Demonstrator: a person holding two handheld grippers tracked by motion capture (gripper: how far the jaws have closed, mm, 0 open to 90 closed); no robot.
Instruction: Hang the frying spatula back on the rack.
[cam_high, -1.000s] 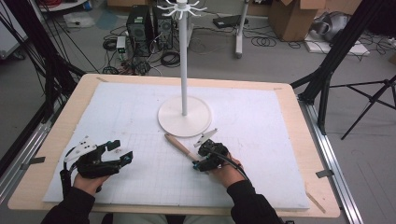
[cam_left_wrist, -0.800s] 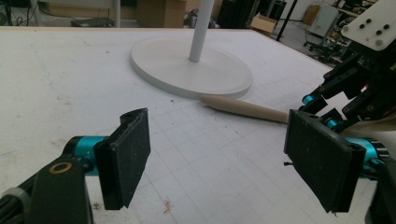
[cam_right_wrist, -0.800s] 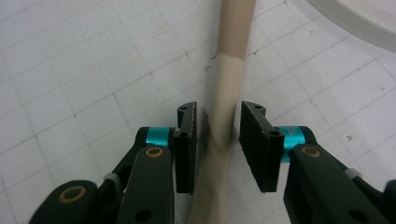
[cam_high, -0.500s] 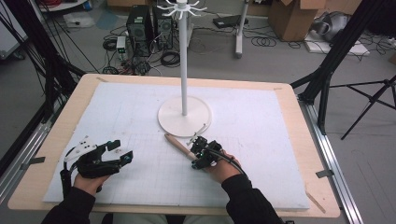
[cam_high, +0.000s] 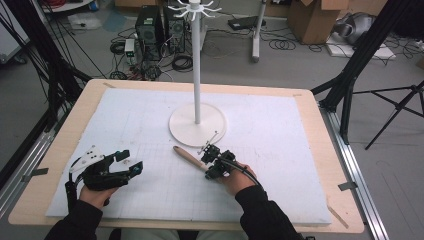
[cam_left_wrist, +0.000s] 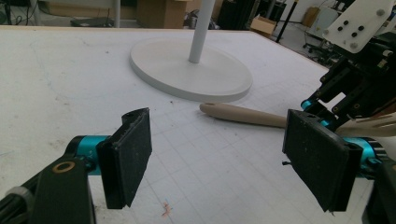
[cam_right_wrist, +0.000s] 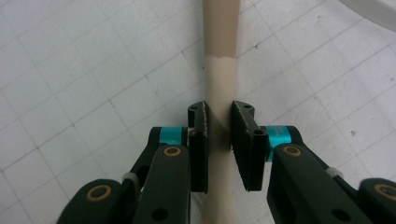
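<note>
Left tool (cam_high: 131, 161): black two-jaw unit with teal collars and a grey three-cornered plate on top, resting low over the near left part of the white gridded mat (cam_high: 300, 150). Jaws spread wide, nothing between the pads (cam_left_wrist: 135, 149). In the left gripper view it points across the mat toward the stand base and the utensil handle.

Table (cam_high: 65, 145): pale wooden top with rounded corners, carrying the white mat over most of its surface.

Stand (cam_high: 197, 75): white metal pole with a crown of hooks at the top, upright on a round white disc base (cam_high: 185, 127) near the middle of the mat.

Utensil (cam_high: 187, 156): long tan wooden handle, darker toward its free end, lying flat on the mat just in front of the disc base and slanting from upper left to lower right. Its rounded end lies close to the base rim without touching it, as the left gripper view (cam_left_wrist: 238, 114) shows.

Right tool (cam_high: 212, 156): black two-jaw unit with teal collars, cable trailing back over the hand (cam_high: 240, 180). Jaws have just been closing and now pinch the wooden handle (cam_right_wrist: 219, 88) from both sides, pads pressed against it; the handle lies on the mat.
</note>
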